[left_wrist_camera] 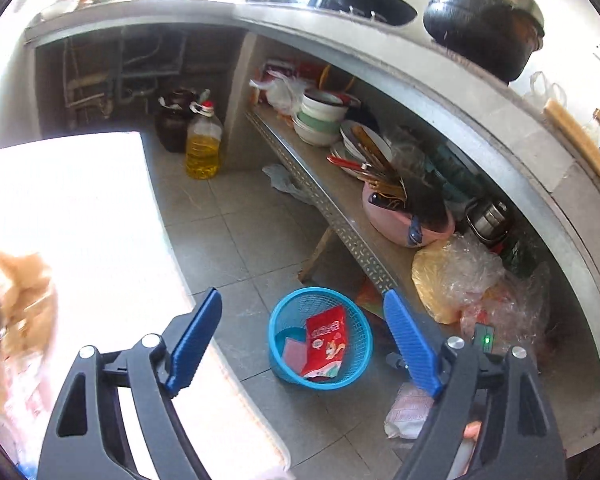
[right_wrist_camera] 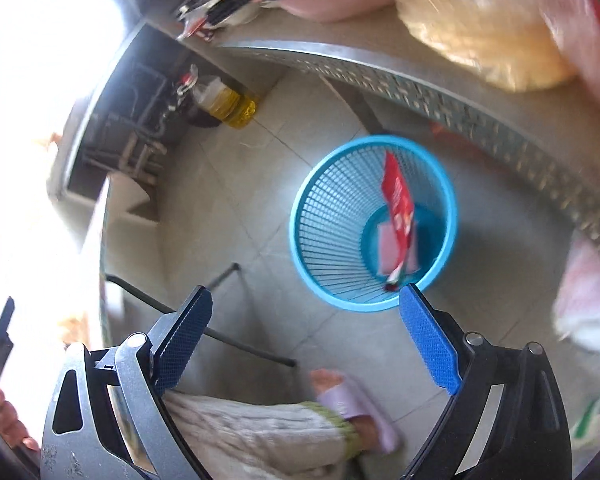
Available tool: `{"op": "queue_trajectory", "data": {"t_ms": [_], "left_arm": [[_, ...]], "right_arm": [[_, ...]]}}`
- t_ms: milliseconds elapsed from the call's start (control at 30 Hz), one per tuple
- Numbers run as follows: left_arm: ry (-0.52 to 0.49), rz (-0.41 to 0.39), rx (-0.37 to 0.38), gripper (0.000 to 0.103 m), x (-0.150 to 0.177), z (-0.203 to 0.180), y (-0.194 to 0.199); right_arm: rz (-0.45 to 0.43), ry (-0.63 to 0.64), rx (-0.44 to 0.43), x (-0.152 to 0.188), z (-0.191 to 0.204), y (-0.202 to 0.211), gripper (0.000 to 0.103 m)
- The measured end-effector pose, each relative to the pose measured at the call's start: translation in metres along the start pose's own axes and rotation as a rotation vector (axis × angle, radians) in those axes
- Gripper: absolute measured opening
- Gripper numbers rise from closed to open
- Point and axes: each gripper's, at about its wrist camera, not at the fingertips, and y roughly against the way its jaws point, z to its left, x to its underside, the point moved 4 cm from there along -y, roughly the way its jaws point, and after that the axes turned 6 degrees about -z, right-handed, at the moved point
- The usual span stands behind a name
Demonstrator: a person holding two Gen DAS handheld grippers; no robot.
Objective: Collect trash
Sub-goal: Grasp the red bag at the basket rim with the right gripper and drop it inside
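A blue mesh basket (left_wrist_camera: 320, 338) stands on the tiled floor beside the low shelf. It holds a red snack wrapper (left_wrist_camera: 326, 342) and a pink paper piece (left_wrist_camera: 294, 354). My left gripper (left_wrist_camera: 304, 338) is open and empty, held above the table edge and the basket. In the right wrist view the same basket (right_wrist_camera: 340, 264) lies below and ahead, with the red wrapper (right_wrist_camera: 400, 204) standing on edge inside and the pink paper (right_wrist_camera: 388, 248) at the bottom. My right gripper (right_wrist_camera: 306, 344) is open and empty above the floor, just short of the basket.
A bright white table (left_wrist_camera: 80, 220) fills the left, with blurred orange and pink packaging (left_wrist_camera: 20, 288) on it. The metal shelf (left_wrist_camera: 332, 208) carries bowls, a pink tub and plastic bags. An oil bottle (left_wrist_camera: 202, 144) stands on the floor. The person's slippered foot (right_wrist_camera: 352, 412) is below.
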Motion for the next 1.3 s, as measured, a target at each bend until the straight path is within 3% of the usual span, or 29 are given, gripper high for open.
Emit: {"op": "queue_trajectory", "data": {"t_ms": [133, 467, 633, 733, 767, 833, 867, 933, 1100, 1300], "left_arm": [[0.004, -0.045, -0.009, 0.082, 0.008, 0.018, 0.037], [0.005, -0.108, -0.043, 0.083, 0.024, 0.065, 0.102], [0.022, -0.11, -0.069, 0.084, 0.029, 0.091, 0.114], [0.049, -0.09, -0.098, 0.084, 0.032, 0.106, 0.111], [0.057, -0.084, -0.102, 0.084, 0.032, 0.11, 0.109], [0.073, -0.076, -0.106, 0.084, 0.031, 0.117, 0.107], [0.077, -0.075, -0.107, 0.084, 0.031, 0.121, 0.107], [0.08, -0.069, -0.113, 0.084, 0.029, 0.125, 0.105], [0.071, -0.073, -0.12, 0.084, 0.026, 0.131, 0.103], [0.086, -0.052, -0.134, 0.084, 0.028, 0.137, 0.098]], "right_arm": [[0.028, 0.015, 0.062, -0.002, -0.004, -0.015, 0.09], [0.214, 0.056, 0.366, -0.024, -0.065, -0.155, 0.052], [0.283, 0.126, 0.469, -0.024, -0.083, -0.208, 0.045], [0.346, 0.146, 0.52, -0.02, -0.098, -0.232, 0.033], [0.368, 0.148, 0.537, -0.018, -0.103, -0.238, 0.02], [0.377, 0.19, 0.581, -0.017, -0.106, -0.246, 0.013], [0.377, 0.228, 0.594, -0.018, -0.105, -0.248, 0.004], [0.398, 0.297, 0.628, -0.018, -0.102, -0.253, 0.002], [0.353, 0.514, 0.796, -0.032, -0.1, -0.25, 0.001], [0.399, 0.578, 0.829, -0.024, -0.108, -0.268, 0.001]]}}
